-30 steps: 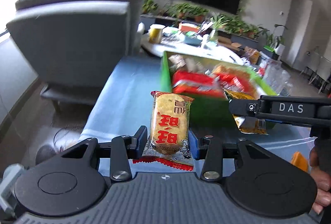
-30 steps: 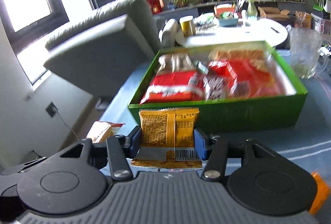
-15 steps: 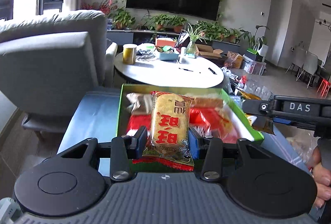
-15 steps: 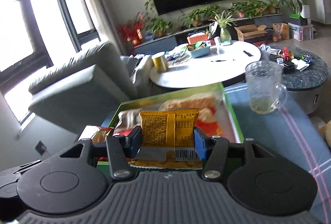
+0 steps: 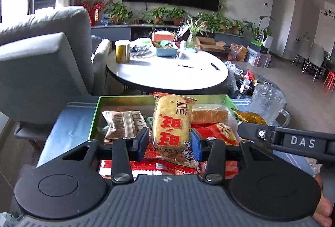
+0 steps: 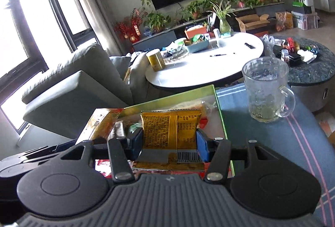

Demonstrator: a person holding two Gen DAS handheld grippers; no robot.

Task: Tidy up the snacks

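My left gripper (image 5: pixel 170 144) is shut on a rice cracker packet (image 5: pixel 171 124) with red characters and holds it upright over the green snack box (image 5: pixel 95 114). The box holds several packets, among them a clear-wrapped one (image 5: pixel 123 124) and red ones (image 5: pixel 217 131). My right gripper (image 6: pixel 169 143) is shut on a yellow snack packet (image 6: pixel 170 131), held over the same green box (image 6: pixel 219 114). The right gripper's black arm (image 5: pixel 289 141) crosses the right side of the left wrist view. The rice cracker packet also shows at the left of the right wrist view (image 6: pixel 98 124).
A glass mug (image 6: pixel 266 88) stands on the blue cloth (image 6: pixel 272 143) right of the box. A grey armchair (image 5: pixel 39 63) is at the left. A white round table (image 5: pixel 167 74) with a yellow can (image 5: pixel 122 51) lies beyond.
Both grippers have moved forward and up, from in front of the green box to over it, each keeping its packet.
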